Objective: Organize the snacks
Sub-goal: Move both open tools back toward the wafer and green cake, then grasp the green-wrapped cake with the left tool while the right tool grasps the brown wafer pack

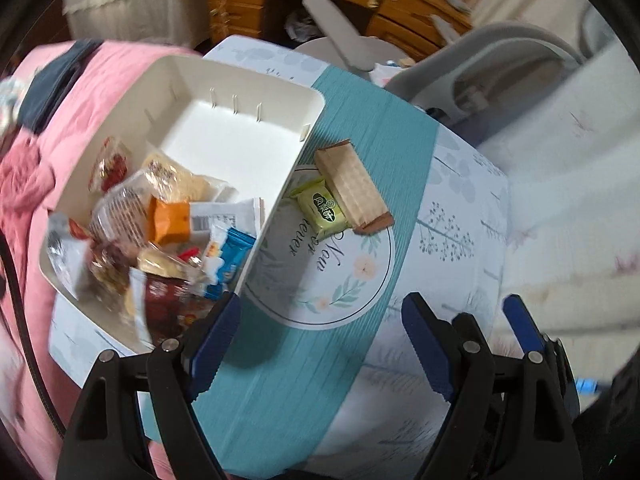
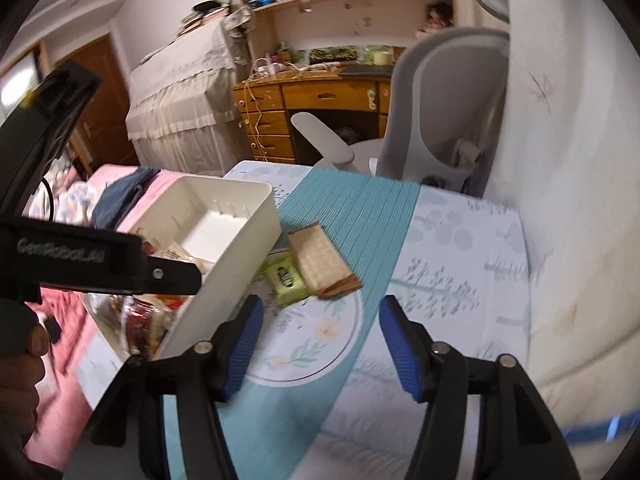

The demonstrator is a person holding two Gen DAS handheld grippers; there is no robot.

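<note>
A white bin [image 1: 248, 76] stands on the left of a floral surface with a teal band [image 1: 372, 120]; its near half holds several snack packs [image 1: 168, 220]. Just right of the bin lie a green packet [image 1: 320, 208] and a beige wafer pack [image 1: 352, 188] that overlaps it. My left gripper [image 1: 320, 344] hangs open above the teal band by the bin's near corner, with nothing between its fingers. In the right wrist view my right gripper [image 2: 322, 346] is open and empty, short of the green packet [image 2: 288, 278] and wafer pack [image 2: 320, 260], beside the bin [image 2: 240, 240].
Pink bedding [image 1: 60, 140] with a dark blue garment lies left of the bin. A grey office chair [image 2: 440, 120] and a wooden desk [image 2: 320, 96] stand beyond the far edge. A pale quilted surface [image 2: 580, 200] rises on the right. A hand [image 2: 24, 360] holds the left gripper's black body.
</note>
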